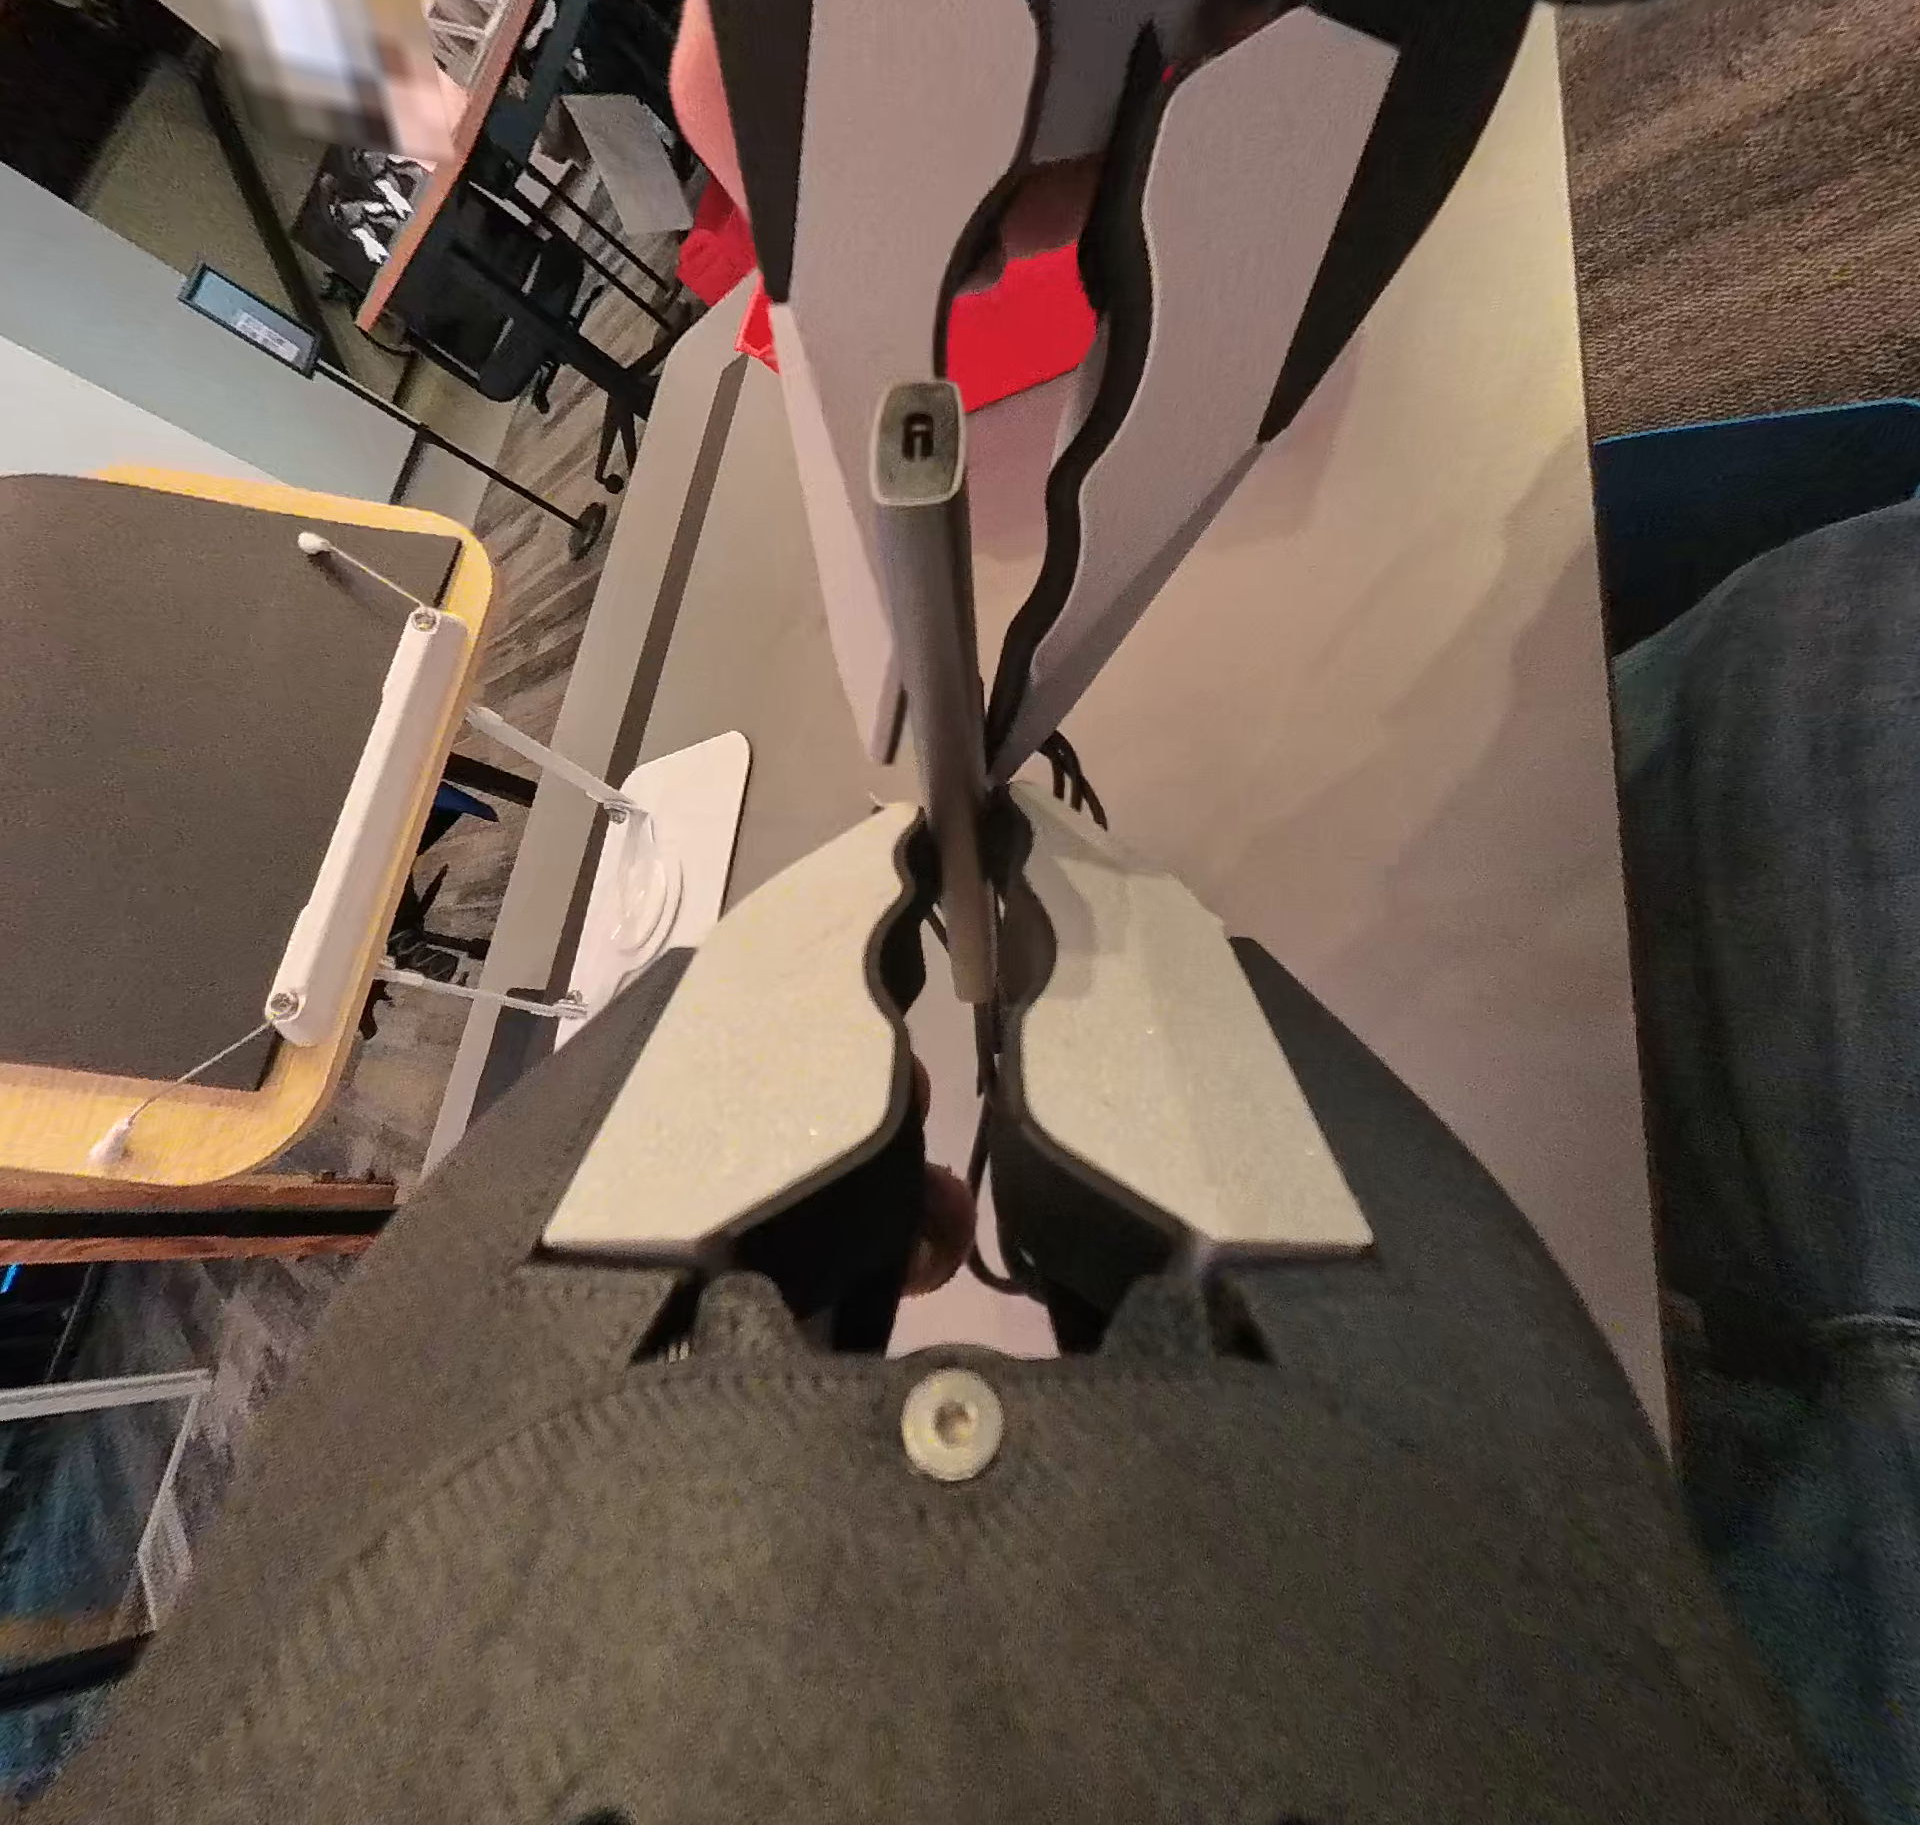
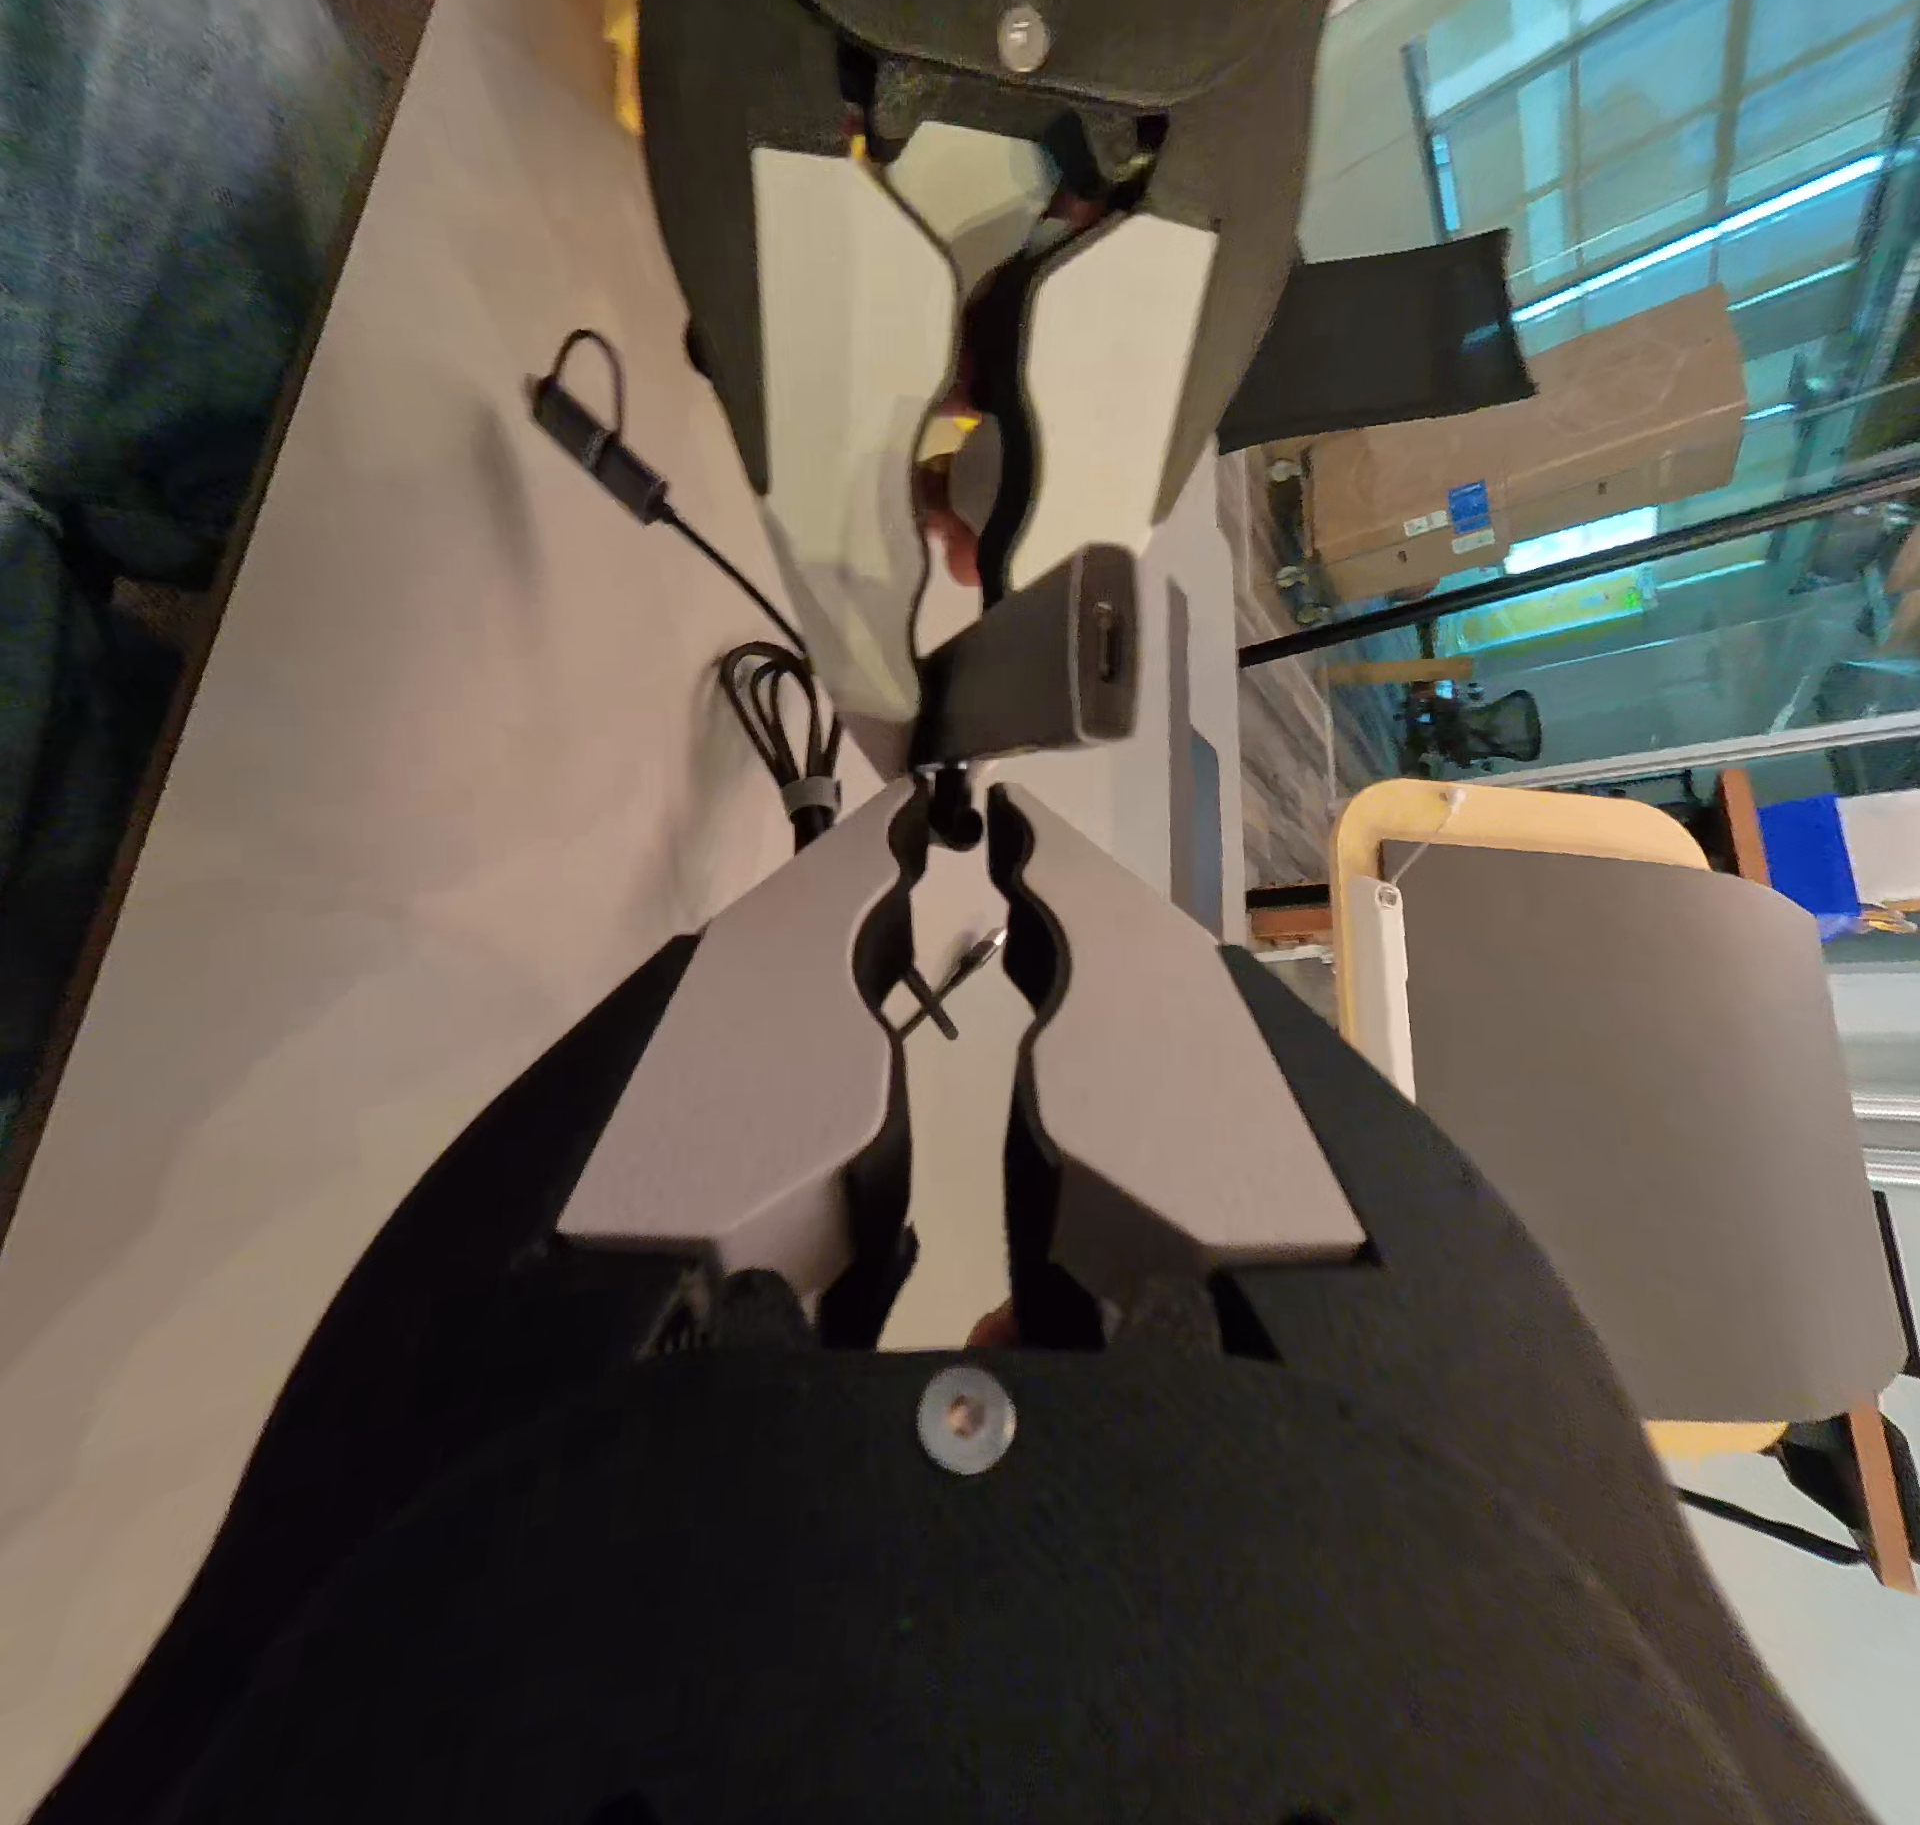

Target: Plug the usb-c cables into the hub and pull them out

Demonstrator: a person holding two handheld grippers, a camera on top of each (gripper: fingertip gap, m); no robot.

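Now the left claw (image 1: 961, 819) pinches the slim grey metal hub (image 1: 928, 632), lifted off the pale bench (image 1: 1403, 736). Right claw (image 2: 951, 799) pinches a black usb-c cable plug (image 2: 951, 804) at the hub's edge; I'd keep it square and move straight along the port axis.

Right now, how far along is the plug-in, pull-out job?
Roughly midway at most. Done: the left gripper has the hub clamped between its fingers, held up. In hand: the right gripper pinches a black plug against the hub's end; whether it is seated cannot be told. Left: the bundled cable lies unplugged on the table.
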